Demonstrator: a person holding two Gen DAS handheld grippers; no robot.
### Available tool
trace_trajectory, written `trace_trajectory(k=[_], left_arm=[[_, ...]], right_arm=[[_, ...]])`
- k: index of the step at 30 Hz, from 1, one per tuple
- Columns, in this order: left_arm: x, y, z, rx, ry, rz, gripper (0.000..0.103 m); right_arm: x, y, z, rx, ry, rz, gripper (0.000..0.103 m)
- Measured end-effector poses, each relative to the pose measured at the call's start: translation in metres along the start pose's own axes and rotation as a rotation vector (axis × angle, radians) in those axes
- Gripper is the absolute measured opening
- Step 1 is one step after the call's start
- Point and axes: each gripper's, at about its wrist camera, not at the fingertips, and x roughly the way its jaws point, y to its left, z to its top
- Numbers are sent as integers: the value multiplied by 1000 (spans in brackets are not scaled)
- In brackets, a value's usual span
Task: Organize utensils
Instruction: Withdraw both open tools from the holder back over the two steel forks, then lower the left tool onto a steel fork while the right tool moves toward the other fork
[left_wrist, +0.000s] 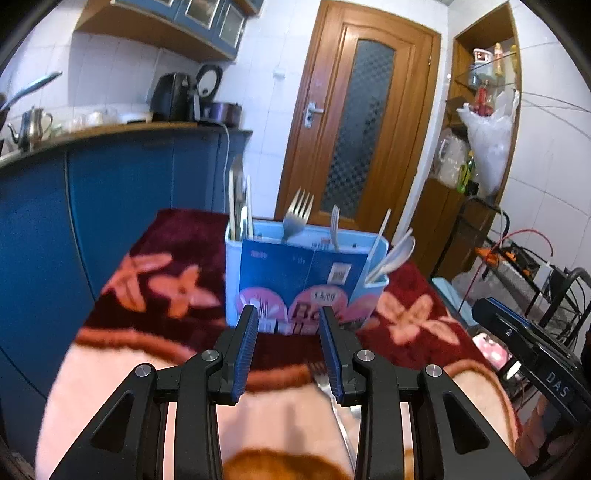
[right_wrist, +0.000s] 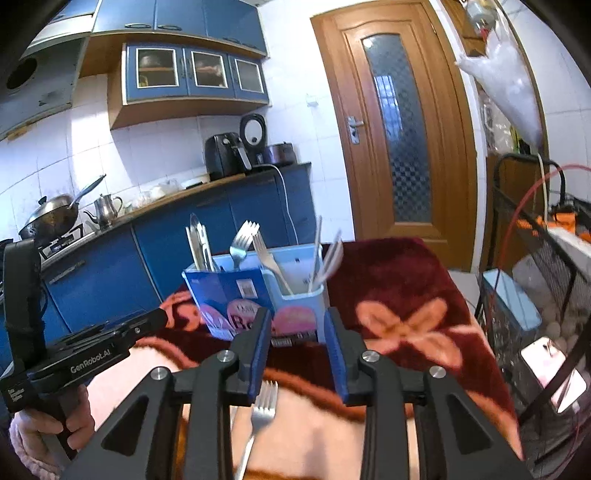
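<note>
A light blue utensil holder (left_wrist: 303, 280) with a blue and pink paper label stands on a dark red flowered blanket (left_wrist: 162, 266). It holds metal forks (left_wrist: 297, 216), white plastic cutlery (left_wrist: 391, 254) and knives. My left gripper (left_wrist: 290, 321) is open and empty just in front of the holder. A metal fork (right_wrist: 260, 413) lies flat on the blanket, under my open, empty right gripper (right_wrist: 299, 326); in the left wrist view it (left_wrist: 334, 398) lies below the right finger. The holder (right_wrist: 258, 291) stands beyond the right gripper.
A blue kitchen counter (right_wrist: 207, 236) with a kettle, wok and appliances runs along the left. A wooden door (left_wrist: 354, 125) is behind. A black wire rack (right_wrist: 535, 280) with cables stands to the right. The left gripper's body (right_wrist: 92, 343) shows at the left of the right wrist view.
</note>
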Motion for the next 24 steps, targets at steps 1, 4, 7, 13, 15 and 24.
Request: trace_trajectory(k=[1, 4, 7, 13, 15, 24], left_arm=[[3, 0, -2, -2, 14, 0, 35], [11, 0, -9, -7, 51, -4, 35], [19, 0, -16, -9, 93, -9, 35], [38, -5, -28, -20, 171, -18, 35], [45, -7, -31, -27, 196, -21, 35], [74, -8, -41, -73, 298, -58, 35]], right_arm=[[0, -1, -1, 3, 4, -3, 33], [1, -9, -11, 18, 29, -15, 34], [2, -16, -19, 31, 50, -22, 34], [7, -27, -30, 64, 84, -22, 36], [9, -29, -33, 72, 95, -18, 37], [17, -41, -43, 100, 133, -12, 37]])
